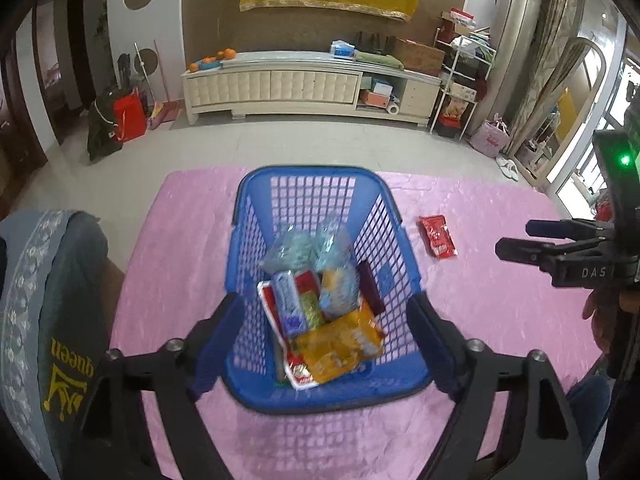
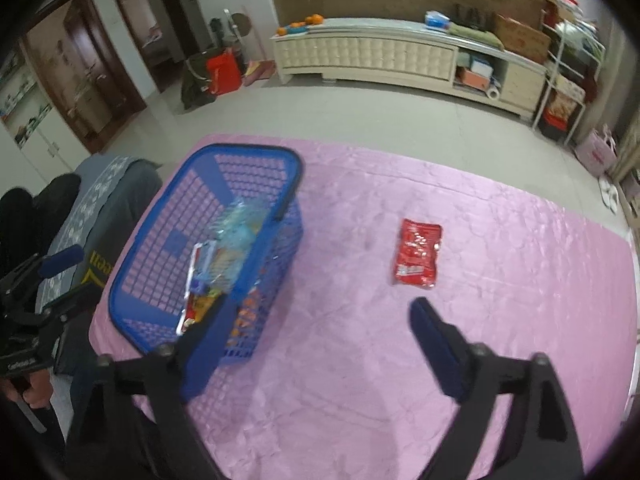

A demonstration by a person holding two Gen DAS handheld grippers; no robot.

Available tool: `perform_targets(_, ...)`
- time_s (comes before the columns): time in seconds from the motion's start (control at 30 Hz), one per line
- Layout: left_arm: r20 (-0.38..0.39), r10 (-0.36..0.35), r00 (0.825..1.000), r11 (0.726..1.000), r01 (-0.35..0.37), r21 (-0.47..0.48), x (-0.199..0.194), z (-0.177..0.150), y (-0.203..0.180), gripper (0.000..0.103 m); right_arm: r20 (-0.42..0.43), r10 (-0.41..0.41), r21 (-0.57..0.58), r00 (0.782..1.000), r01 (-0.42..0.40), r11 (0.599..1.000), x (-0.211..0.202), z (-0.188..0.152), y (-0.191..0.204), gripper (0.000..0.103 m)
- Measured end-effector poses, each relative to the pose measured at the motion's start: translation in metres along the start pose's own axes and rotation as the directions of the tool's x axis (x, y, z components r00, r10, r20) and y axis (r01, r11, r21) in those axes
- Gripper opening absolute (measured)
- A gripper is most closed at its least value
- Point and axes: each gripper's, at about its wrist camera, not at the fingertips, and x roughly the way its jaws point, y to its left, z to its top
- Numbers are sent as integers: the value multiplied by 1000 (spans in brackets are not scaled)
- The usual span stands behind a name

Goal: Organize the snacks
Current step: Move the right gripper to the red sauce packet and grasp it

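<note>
A blue plastic basket [image 1: 316, 178] stands on the pink tablecloth [image 1: 500, 320] and holds several snack packets, among them an orange one [image 1: 340, 346]. My left gripper [image 1: 324, 340] is open and empty, hovering above the basket's near end with a finger on either side. A red snack packet [image 1: 437, 236] lies flat on the cloth to the right of the basket. In the right wrist view the same packet [image 2: 418, 252] lies just beyond my right gripper [image 2: 320, 334], which is open and empty above the cloth. The basket [image 2: 160, 240] is to its left.
A chair draped with grey cloth [image 1: 52, 300] stands at the table's left edge. Beyond the table is bare floor, then a long cream cabinet [image 1: 304, 84] against the far wall. The right gripper also shows in the left wrist view [image 1: 516, 240].
</note>
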Motion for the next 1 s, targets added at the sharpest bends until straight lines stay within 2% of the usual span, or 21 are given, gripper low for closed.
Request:
perform_targets(0.13, -72, 6, 997, 1000, -5, 19, 26, 20, -10, 82, -40, -37, 24, 999, 38, 999, 12, 12, -20, 100)
perform_targets(0.23, -120, 55, 991, 998, -51, 36, 48, 32, -15, 82, -93, -66, 46, 993, 71, 996, 29, 19, -38, 102)
perform_targets(0.33, -177, 44, 983, 999, -45, -1, 71, 43, -7, 82, -131, -74, 66, 989, 83, 994, 46, 24, -57, 103)
perform_targets(0.5, -250, 70, 966, 994, -87, -59, 106, 55, 11, 82, -177, -83, 88, 981, 100, 991, 75, 27, -83, 103)
perform_targets(0.63, -287, 85, 954, 993, -104, -51, 130, 59, 13, 82, -201, -94, 105, 975, 117, 988, 102, 29, -100, 103)
perform_targets(0.8, -300, 96, 949, 994, -109, -27, 154, 58, 13, 82, -241, -114, 86, 964, 139, 987, 135, 27, -112, 102)
perform_targets(1.0, -323, 96, 942, 992, -117, -47, 176, 62, 16, 82, -265, -125, 74, 956, 149, 986, 164, 28, -126, 102)
